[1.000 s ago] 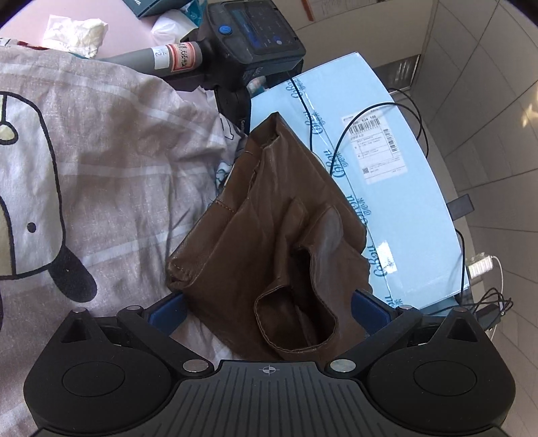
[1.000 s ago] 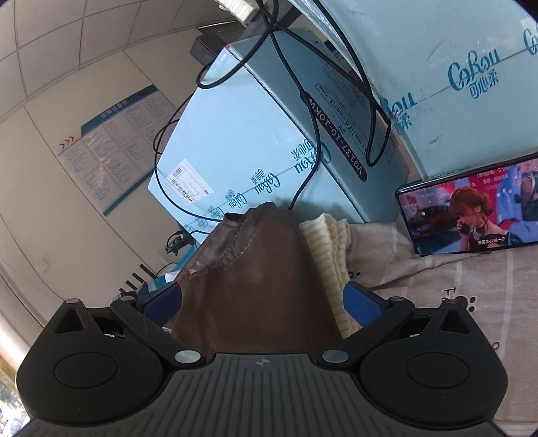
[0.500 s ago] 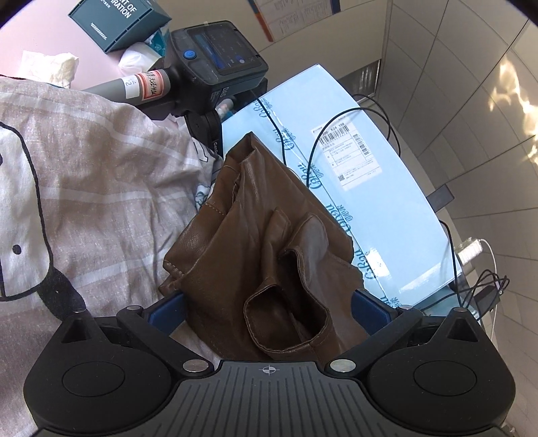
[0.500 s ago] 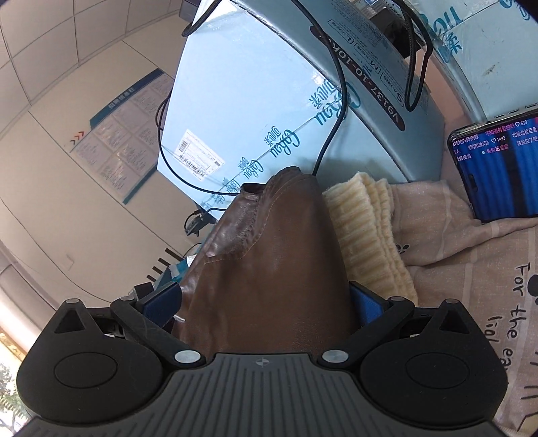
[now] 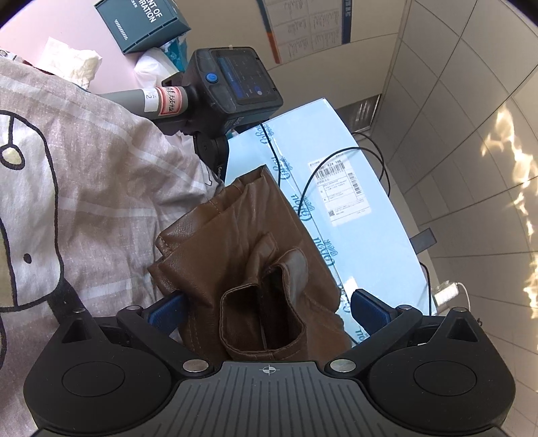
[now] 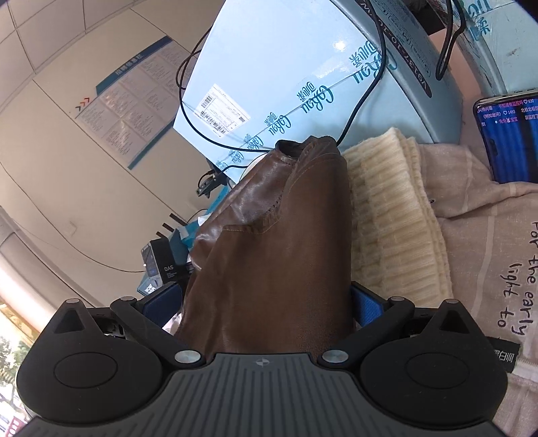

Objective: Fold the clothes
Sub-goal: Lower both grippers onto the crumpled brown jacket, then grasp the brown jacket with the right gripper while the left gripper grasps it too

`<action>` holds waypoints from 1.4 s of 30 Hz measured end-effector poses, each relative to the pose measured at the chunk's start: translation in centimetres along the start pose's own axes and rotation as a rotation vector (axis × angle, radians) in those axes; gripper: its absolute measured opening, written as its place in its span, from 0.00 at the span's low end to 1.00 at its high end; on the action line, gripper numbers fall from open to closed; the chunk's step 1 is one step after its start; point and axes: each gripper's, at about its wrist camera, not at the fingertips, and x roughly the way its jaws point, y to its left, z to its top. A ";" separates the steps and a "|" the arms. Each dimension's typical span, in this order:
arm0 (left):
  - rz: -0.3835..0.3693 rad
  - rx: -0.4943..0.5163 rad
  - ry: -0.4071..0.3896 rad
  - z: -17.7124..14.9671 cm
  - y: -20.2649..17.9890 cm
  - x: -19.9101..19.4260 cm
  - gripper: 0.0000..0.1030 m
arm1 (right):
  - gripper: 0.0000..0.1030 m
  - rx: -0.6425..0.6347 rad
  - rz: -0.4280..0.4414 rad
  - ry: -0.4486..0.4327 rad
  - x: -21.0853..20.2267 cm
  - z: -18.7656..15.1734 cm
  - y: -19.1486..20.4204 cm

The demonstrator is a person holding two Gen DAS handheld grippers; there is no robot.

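Between both claws hung the brown leather garment (image 5: pixel 242 255), over the bedsheet (image 5: pixel 84 174). Left gripper (image 5: pixel 267 304) and right gripper (image 6: pixel 264 299) looked spread wide; actual pinch hidden. Leather looked heavy, slick, stiff; grip stitched hems.

Left view: the leather garment (image 5: pixel 242 255) now lies flatter, its open cuff (image 5: pixel 265 319) narrowed to a slit against the wide loop seen before. The teal box (image 5: pixel 144 23) has come fully into frame. Right view: the phone (image 6: pixel 507 134) has slid to the right edge; the cream knit (image 6: pixel 393 215) shows more length.
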 end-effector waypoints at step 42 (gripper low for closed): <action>0.013 0.471 -0.067 -8.7 -6.2 -9.4 0.56 | 0.12 0.027 0.225 -0.020 -13.9 -7.2 5.3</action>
